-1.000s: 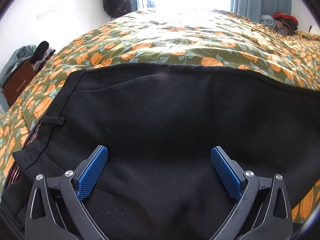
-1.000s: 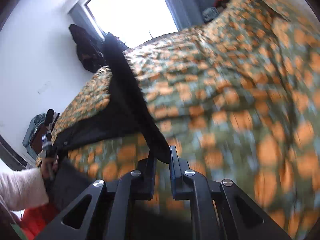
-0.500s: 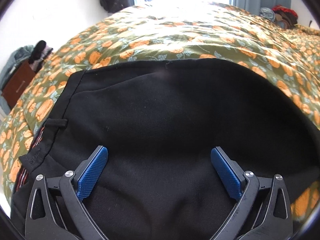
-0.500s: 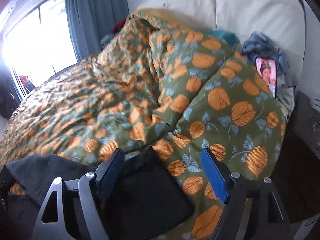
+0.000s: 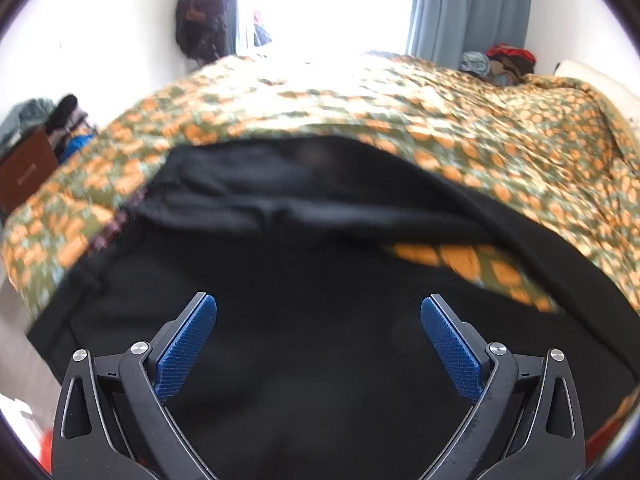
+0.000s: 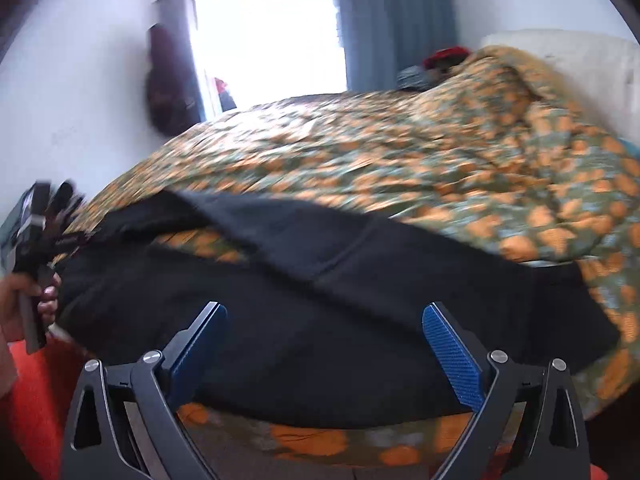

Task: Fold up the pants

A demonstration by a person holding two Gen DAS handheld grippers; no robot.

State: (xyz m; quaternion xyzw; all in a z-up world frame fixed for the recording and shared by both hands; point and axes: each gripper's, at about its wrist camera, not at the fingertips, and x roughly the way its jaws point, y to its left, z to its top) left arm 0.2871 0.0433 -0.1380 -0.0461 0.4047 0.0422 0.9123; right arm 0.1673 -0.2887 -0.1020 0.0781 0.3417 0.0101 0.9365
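Black pants (image 5: 320, 232) lie spread on the floral bedspread, their waistband toward the left edge of the bed. A strip of bedspread (image 5: 464, 264) shows between two black folds. My left gripper (image 5: 319, 320) hovers over the pants, open, with nothing between its blue pads (image 5: 188, 348). In the right wrist view the pants (image 6: 360, 280) stretch across the bed's near side. My right gripper (image 6: 324, 328) is above them and its jaws are opening, with no cloth pinched between them. A hand (image 6: 20, 304) at the far left holds the other gripper.
The orange-and-green bedspread (image 6: 440, 152) covers the whole bed. Beyond it are a bright window (image 5: 320, 4), a blue curtain (image 5: 468, 8), a dark bag on the wall (image 5: 200, 20), and piled clothes (image 5: 504, 60). A brown cabinet (image 5: 24, 172) stands to the left.
My right gripper let go of the black cloth it held raised, opened wide and swung round over the pants. My left gripper drew back, so more of the pants shows.
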